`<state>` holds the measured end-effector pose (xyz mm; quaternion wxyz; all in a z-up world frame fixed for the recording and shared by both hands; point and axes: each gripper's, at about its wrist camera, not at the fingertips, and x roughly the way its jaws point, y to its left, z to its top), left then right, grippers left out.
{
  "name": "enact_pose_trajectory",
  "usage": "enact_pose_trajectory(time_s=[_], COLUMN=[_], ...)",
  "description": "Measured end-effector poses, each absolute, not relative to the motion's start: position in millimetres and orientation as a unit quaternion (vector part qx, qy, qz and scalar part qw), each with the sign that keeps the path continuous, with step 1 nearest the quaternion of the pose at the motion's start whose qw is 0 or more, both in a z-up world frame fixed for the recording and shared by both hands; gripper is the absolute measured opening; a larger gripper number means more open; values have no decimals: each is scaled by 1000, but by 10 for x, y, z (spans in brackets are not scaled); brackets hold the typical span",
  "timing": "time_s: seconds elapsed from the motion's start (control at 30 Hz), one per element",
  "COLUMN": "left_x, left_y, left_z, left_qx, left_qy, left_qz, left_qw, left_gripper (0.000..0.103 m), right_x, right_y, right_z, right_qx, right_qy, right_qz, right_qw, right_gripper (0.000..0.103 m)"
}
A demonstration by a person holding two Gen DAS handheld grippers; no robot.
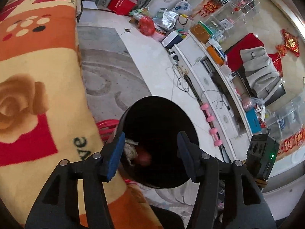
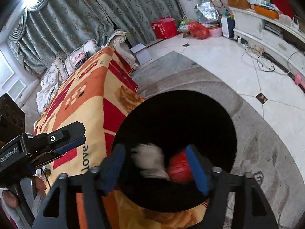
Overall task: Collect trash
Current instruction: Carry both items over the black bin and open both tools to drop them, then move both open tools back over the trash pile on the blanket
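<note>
A black round trash bin (image 1: 162, 114) stands on the floor beside the blanket-covered table; it also shows in the right wrist view (image 2: 177, 110). Inside lie a crumpled white tissue (image 1: 130, 148) and a red wrapper (image 1: 144, 155). In the right wrist view the white tissue (image 2: 149, 159) is blurred between the fingers over the bin mouth, with the red wrapper (image 2: 178, 168) beside it. My left gripper (image 1: 150, 150) is open and empty above the bin. My right gripper (image 2: 158, 164) is open above the bin. The left gripper (image 2: 57, 143) shows at the left of the right wrist view.
An orange, yellow and red blanket (image 1: 34, 95) covers the table next to the bin. A white TV cabinet (image 1: 209, 80) with clutter runs along the right. Bags and boxes (image 1: 152, 22) sit on the floor at the back. Pink dumbbells (image 1: 211, 124) and cables lie by the cabinet.
</note>
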<state>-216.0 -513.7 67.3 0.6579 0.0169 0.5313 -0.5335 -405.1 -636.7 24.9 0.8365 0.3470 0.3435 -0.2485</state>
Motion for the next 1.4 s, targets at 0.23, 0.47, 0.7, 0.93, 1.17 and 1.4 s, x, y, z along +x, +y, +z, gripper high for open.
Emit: enact_pose_trajectory(time_s=[0.23,0.47,0.7,0.93,1.17,1.4], left_x=[-2107,-1987,-1942,-1893,-1859,-1804], left_y=[-4797,-4258,-3832,-3393,-2883,-2494], left_z=[748,739,849,898,941,1001], left_qx=[71,88,100,89,79,63], left_qy=[496,468,432,426,414,407], left_qz=[-473,-410,-358,-330,-292,-265], left_qw=[725,778,822,838,859,872], left_gripper=[56,56,56,56,56,56], right_x=[-3863,-3615,-3437,-3176,-2924,-2700], right_y=[-6128,-5836,-5542,-5148,-4770,-4366], right_z=[256,249,375,515,618,704], right_qx=[307,266,232,200,181,159], right_qy=[365,387,392,393,395,400], right_qz=[-240,-242,-235,-212,-178,-146], right_qw=[845,849,859,872,883,891], right_gripper=[66,66,66,66,66,66])
